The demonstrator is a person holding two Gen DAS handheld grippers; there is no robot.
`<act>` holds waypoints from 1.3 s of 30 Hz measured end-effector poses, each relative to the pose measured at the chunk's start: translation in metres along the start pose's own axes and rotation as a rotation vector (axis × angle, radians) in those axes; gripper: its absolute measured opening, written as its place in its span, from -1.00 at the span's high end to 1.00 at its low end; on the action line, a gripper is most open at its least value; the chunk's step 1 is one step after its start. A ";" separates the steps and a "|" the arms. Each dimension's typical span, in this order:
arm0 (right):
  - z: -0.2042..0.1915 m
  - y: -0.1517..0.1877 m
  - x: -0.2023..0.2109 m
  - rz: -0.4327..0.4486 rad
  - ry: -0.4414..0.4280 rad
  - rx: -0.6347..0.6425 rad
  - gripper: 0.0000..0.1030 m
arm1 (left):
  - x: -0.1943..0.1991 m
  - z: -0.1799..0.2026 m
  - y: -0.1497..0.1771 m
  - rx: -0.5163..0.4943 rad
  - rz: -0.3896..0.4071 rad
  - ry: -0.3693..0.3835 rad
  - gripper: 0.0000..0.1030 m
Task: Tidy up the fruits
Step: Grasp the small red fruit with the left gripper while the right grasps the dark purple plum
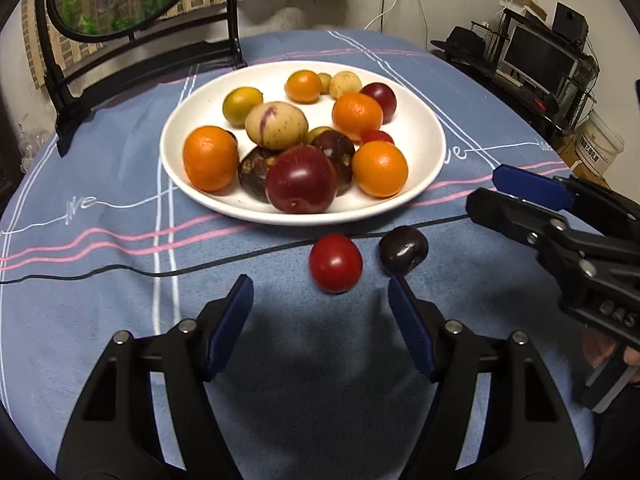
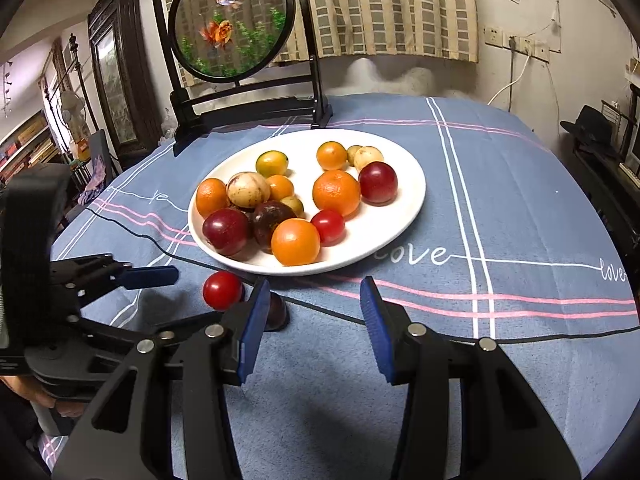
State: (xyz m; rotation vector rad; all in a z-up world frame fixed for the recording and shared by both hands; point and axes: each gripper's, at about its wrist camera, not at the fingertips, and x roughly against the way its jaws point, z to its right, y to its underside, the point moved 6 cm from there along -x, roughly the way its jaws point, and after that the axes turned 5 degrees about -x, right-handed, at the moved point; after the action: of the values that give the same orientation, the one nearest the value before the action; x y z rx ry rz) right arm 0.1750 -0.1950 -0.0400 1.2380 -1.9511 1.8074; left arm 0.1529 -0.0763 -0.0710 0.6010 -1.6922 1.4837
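With nothing between its blue pads, left gripper point(image 1: 320, 300) released and hovering low, lined up just short of the red tomato point(image 1: 336, 263) on the bench, probably to scoop it up. Dark plum point(image 1: 403, 250) just beside the tomato, both loose on the blue cloth point(image 1: 120, 280), apart from the white plate point(image 1: 424, 120) heaped with oranges and plums. Right gripper point(image 2: 316, 304) likewise released and empty, parked to the side, seemingly leaving room.
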 end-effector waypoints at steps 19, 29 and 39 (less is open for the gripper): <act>-0.022 0.015 -0.017 -0.076 -0.032 0.086 0.09 | 0.008 -0.022 0.005 0.033 0.016 0.009 0.42; -0.036 0.023 -0.055 -0.155 0.051 0.085 0.27 | 0.014 -0.030 0.010 0.063 0.040 0.057 0.42; -0.032 0.011 -0.031 -0.079 0.044 0.061 0.40 | 0.017 -0.034 0.010 0.098 0.034 0.069 0.42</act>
State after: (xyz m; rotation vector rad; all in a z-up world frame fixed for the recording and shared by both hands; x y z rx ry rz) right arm 0.1751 -0.1545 -0.0610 1.2638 -1.8105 1.8524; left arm 0.1440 -0.0394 -0.0634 0.5691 -1.5917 1.6013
